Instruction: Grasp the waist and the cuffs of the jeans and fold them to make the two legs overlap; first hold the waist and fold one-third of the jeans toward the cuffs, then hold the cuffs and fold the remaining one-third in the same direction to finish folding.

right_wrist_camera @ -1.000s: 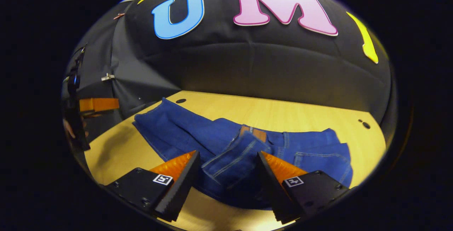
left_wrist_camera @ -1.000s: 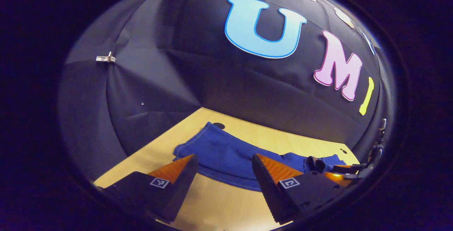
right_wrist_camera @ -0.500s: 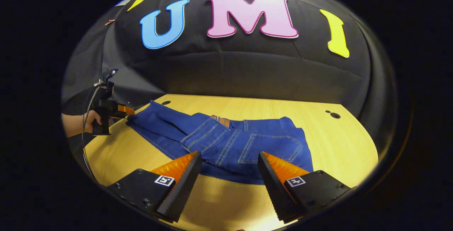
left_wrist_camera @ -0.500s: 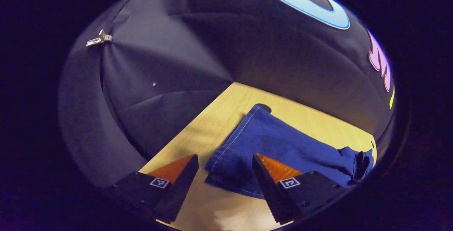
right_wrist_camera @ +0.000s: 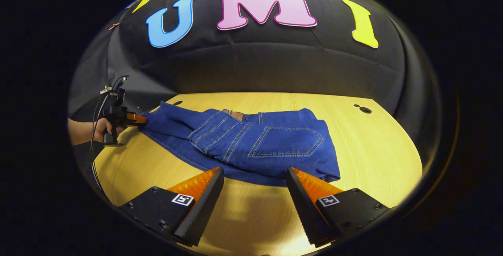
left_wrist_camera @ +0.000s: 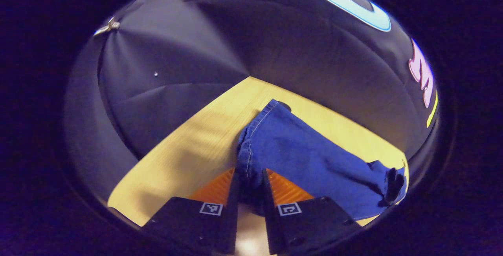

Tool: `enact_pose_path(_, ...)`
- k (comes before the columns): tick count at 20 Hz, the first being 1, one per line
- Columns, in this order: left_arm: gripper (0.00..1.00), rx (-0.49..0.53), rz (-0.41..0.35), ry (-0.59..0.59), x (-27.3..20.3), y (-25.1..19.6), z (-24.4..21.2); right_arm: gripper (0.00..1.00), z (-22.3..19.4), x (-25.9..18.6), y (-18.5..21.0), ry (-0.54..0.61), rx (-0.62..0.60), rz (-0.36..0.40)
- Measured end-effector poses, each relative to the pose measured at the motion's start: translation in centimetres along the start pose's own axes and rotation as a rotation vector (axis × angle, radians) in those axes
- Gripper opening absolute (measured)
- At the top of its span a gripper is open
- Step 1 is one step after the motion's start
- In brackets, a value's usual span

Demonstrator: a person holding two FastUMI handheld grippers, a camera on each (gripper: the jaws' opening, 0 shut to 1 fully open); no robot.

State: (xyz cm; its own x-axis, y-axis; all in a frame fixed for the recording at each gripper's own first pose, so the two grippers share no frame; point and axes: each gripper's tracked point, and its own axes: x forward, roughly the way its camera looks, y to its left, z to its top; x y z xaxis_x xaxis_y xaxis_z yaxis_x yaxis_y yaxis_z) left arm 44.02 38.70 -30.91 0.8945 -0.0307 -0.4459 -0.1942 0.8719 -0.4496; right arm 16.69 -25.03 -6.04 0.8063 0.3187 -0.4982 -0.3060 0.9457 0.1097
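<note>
Left gripper view: fingers [left_wrist_camera: 271,187] pinching jeans [left_wrist_camera: 298,154] cuffs.

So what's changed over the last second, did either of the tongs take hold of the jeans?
Yes. The left tongs swung to the cuff end and closed on it; a second ago they hung open short of the cloth. The right tongs backed away from the jeans, open, with bare table now between their fingers. The waist third settled flat over the legs. The jeans stayed in the same place on the table.
</note>
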Motion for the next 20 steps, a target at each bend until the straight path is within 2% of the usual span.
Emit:
enact_pose_path(1, 0.33, -0.061, -0.025, -0.006, -0.2, -0.8, 0.1, 0.98, -0.1, 0.0, 0.0, 0.003, -0.006, 0.001)
enact_pose_path(3, 0.25, -0.110, -0.052, -0.013, -0.1, -1.2, 0.0, 0.98, -0.4, 0.1, 0.1, 0.009, -0.013, 0.002)
enact_pose_path(7, 0.10, 0.012, 0.005, -0.002, -0.2, -0.5, 0.0, 0.98, -0.8, 0.3, -0.2, 0.018, -0.013, -0.018)
enact_pose_path(9, 0.06, 0.019, 0.027, -0.009, -0.4, -0.4, 0.1, 0.98, -0.6, 0.5, -0.2, 0.017, -0.008, -0.023)
enact_pose_path(12, 0.06, -0.002, 0.032, -0.076, -1.5, -0.7, 1.9, 0.98, 0.3, 0.3, -0.8, 0.001, 0.004, -0.032)
enact_pose_path(14, 0.06, -0.014, 0.004, -0.120, -3.5, -2.2, 3.2, 0.98, 1.1, 0.3, -1.3, -0.018, 0.008, -0.047)
enact_pose_path(20, 0.06, 0.015, -0.060, -0.197, -9.6, -11.2, 5.5, 0.97, 4.9, -1.6, -5.6, -0.069, 0.001, -0.117)
